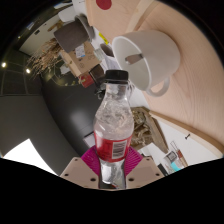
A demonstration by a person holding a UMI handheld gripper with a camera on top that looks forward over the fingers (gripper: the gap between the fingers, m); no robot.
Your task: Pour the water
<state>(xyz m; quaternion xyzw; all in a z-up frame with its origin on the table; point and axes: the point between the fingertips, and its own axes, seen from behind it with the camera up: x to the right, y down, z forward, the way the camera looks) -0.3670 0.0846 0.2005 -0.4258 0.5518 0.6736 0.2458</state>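
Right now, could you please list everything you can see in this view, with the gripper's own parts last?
Water bottle: one, clear with black cap and red label, held between the fingers, tilted toward the cup.
Cup: one, white with a handle, just beyond the bottle's cap, on the table.
Table: one, light wood, beyond the fingers.
Gripper: one, pink pads, both fingers pressing on the bottle's lower part.
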